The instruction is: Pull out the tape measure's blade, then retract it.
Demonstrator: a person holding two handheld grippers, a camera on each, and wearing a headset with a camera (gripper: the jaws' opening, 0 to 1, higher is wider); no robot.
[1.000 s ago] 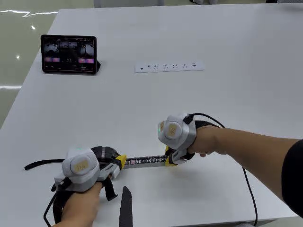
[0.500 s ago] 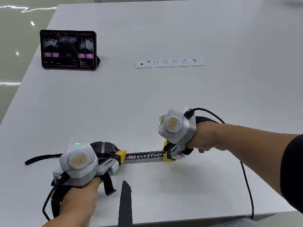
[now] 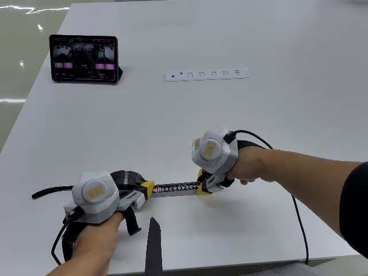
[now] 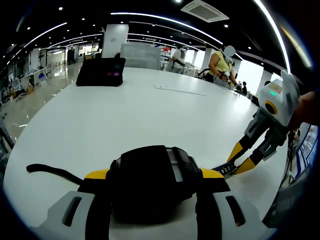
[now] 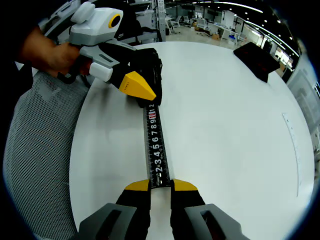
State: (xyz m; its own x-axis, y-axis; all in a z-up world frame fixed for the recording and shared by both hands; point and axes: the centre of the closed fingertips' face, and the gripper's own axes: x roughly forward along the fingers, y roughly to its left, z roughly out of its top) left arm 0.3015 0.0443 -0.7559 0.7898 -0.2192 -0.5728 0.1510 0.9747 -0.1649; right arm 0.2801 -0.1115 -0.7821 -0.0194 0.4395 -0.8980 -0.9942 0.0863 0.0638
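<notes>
My left tongs (image 4: 154,175): clamped round tape measure case (image 5: 149,60). My right tongs (image 5: 161,186): pinching blade (image 5: 154,145) tip. Handling: hold case steady on bench (image 5: 225,125); guide blade straight, level, slowly.

The head view looks steeply down from above the tabletop's (image 3: 172,126) near edge. The left gripper view sits low, close behind the tape measure case (image 4: 150,182), facing the tablet (image 4: 101,71) by the far left corner. The right gripper view runs along the blade (image 5: 154,150) toward the left gripper (image 5: 141,82); its upper right probably catches that tablet too.
</notes>
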